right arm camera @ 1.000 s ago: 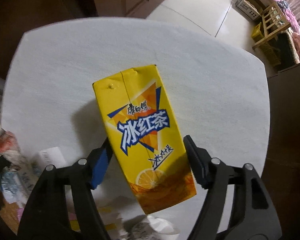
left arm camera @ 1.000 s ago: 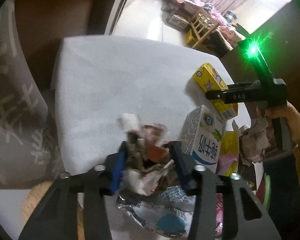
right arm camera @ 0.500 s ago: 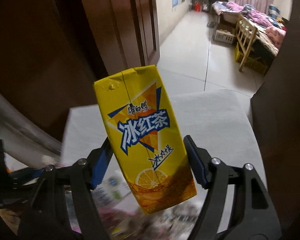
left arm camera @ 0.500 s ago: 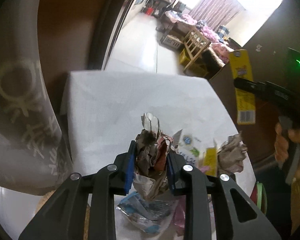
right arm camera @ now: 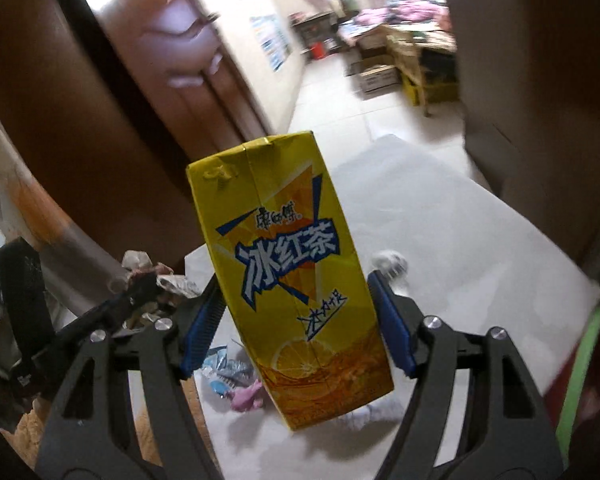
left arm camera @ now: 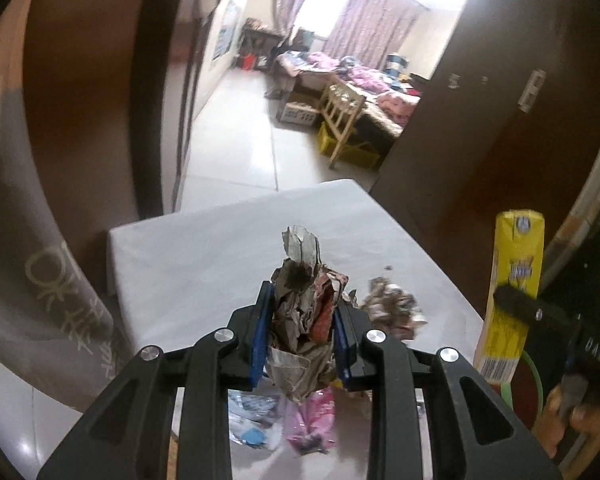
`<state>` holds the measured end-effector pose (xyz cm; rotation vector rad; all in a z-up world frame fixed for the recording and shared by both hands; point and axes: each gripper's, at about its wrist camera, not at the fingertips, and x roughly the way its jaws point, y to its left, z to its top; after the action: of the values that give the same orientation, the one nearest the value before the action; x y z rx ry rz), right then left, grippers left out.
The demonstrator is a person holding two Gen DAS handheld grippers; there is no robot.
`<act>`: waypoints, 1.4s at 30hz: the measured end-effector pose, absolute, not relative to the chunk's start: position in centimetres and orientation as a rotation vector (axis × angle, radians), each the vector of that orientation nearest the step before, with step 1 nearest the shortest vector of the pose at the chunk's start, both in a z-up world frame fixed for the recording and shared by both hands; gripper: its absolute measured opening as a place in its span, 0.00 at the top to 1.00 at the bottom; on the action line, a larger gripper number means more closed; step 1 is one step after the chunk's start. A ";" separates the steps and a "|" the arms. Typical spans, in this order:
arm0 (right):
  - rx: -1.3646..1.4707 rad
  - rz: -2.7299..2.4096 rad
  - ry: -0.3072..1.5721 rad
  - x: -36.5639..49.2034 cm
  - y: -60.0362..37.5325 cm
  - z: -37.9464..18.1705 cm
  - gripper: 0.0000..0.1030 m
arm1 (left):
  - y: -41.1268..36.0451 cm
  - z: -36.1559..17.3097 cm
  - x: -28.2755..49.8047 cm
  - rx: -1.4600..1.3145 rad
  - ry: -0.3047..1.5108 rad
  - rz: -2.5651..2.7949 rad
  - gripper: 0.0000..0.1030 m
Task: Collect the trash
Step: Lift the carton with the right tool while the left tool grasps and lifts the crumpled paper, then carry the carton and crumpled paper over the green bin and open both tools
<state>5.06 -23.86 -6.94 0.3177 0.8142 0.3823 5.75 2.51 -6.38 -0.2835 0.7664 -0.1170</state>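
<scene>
My left gripper [left arm camera: 302,322] is shut on a wad of crumpled paper trash [left arm camera: 302,312] and holds it above the white table [left arm camera: 204,256]. My right gripper [right arm camera: 296,312] is shut on a yellow iced-tea carton [right arm camera: 288,272] and holds it upright in the air. The same carton shows at the right of the left wrist view [left arm camera: 510,292], gripped by the right gripper. The left gripper with its wad shows at the left of the right wrist view [right arm camera: 140,280]. Another crumpled wad [left arm camera: 394,310] lies on the table.
Loose wrappers, blue [left arm camera: 252,420] and pink [left arm camera: 308,424], lie on the table's near part. A green rim [left arm camera: 534,388] shows low at the right, also in the right wrist view [right arm camera: 580,360]. Dark wooden doors and a grey curtain [left arm camera: 40,280] surround the table.
Both grippers have lifted their loads up off the table. The left closed on the paper wad. The carton has moved right and nearer the green rim.
</scene>
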 end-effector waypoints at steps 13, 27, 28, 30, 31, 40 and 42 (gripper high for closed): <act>0.494 0.358 0.727 0.2 -30.2 -5.7 0.33 | -4.2 -2.2 2.7 -0.149 0.700 -0.204 0.76; 0.541 0.217 0.674 -2.9 -36.7 -6.0 0.33 | -11.8 -2.5 2.0 -0.080 0.738 -0.334 0.76; 0.546 0.208 0.673 -3.0 -37.1 -6.1 0.32 | -12.3 -2.6 2.0 -0.074 0.744 -0.342 0.76; 0.561 0.182 0.672 -3.3 -38.2 -6.4 0.32 | -13.5 -2.9 1.9 -0.064 0.751 -0.364 0.76; 0.572 0.172 0.673 -3.4 -38.8 -6.6 0.32 | -14.2 -3.1 1.8 -0.058 0.753 -0.376 0.76; 0.671 0.109 0.656 -4.4 -44.0 -7.6 0.32 | -20.3 -4.7 1.6 -0.057 0.781 -0.546 0.75; 0.687 0.085 0.645 -4.8 -45.3 -7.7 0.32 | -22.2 -5.2 1.6 -0.056 0.807 -0.601 0.75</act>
<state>-4.77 -45.32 -7.72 0.6869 0.6452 0.0851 1.63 -22.23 -5.24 -0.0559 0.8069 -0.6011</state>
